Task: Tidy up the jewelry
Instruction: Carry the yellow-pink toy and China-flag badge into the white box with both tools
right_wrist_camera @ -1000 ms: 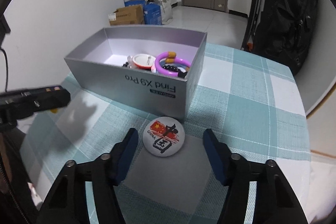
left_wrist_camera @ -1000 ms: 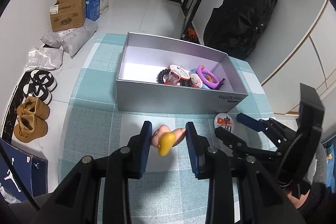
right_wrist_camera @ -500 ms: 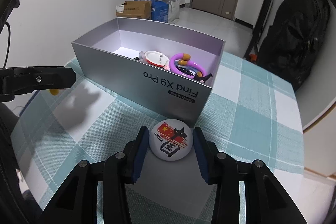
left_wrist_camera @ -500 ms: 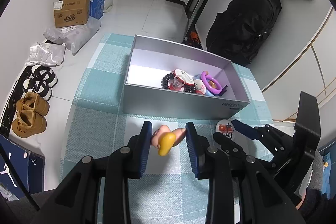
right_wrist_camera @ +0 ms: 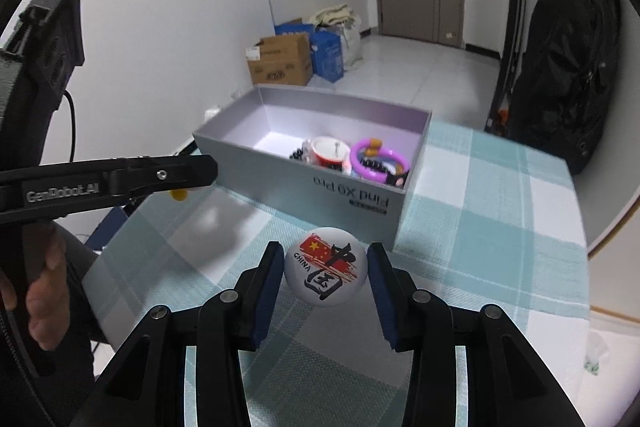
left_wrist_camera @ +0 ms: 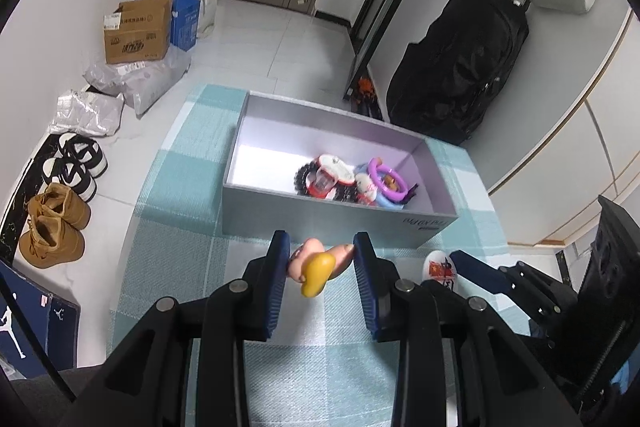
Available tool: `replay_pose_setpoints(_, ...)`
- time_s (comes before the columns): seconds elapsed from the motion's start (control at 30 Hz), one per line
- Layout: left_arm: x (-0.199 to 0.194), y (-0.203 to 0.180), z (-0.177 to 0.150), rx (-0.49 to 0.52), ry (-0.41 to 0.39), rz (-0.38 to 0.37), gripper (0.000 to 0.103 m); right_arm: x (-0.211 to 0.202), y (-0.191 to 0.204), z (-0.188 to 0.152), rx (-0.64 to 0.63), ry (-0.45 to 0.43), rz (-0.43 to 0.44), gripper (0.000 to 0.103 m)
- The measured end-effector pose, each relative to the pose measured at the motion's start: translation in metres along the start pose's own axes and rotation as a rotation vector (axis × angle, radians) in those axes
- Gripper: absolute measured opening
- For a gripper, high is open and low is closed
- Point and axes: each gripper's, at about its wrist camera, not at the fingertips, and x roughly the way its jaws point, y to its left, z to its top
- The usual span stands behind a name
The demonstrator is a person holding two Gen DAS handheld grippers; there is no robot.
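Observation:
A grey open box (left_wrist_camera: 320, 215) (right_wrist_camera: 280, 179) stands on the checked tablecloth and holds several trinkets, among them a purple ring (left_wrist_camera: 386, 179) (right_wrist_camera: 376, 157) and a red-and-white round piece (left_wrist_camera: 326, 173) (right_wrist_camera: 330, 149). My left gripper (left_wrist_camera: 322, 265) is shut on a pink and yellow toy figure (left_wrist_camera: 318, 265), held above the cloth just in front of the box. My right gripper (right_wrist_camera: 326, 271) is shut on a white round China badge (right_wrist_camera: 326, 271) (left_wrist_camera: 440, 269), lifted off the cloth near the box's front right corner.
The left gripper's arm (right_wrist_camera: 112, 183) crosses the right wrist view at the left. The table's edges (left_wrist_camera: 132, 239) drop to the floor, where shoes (left_wrist_camera: 56, 227), cardboard boxes (left_wrist_camera: 136, 33) and a black bag (left_wrist_camera: 460, 79) stand.
My right gripper closed on the badge and lifted it off the cloth. My left gripper rose with the toy figure still in it.

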Motion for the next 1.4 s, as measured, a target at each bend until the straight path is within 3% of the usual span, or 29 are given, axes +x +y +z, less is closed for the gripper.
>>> replay_pose_setpoints(0.5,-0.003,-0.008,0.020,-0.028,-0.084,-0.041,0.027,-0.030,-0.021,0.038,0.104,-0.148,0.108,0.042)
replay_pose_setpoints(0.73,0.006,-0.017,0.034,0.021,-0.085,-0.038,0.027,-0.020,-0.033,0.057,0.096,-0.144,0.120,0.042)
replay_pose_setpoints(1.4,0.051,-0.018,0.064,0.024,-0.007,-0.044,0.027,0.022,-0.064,0.085,0.111,-0.133,0.175,0.042)
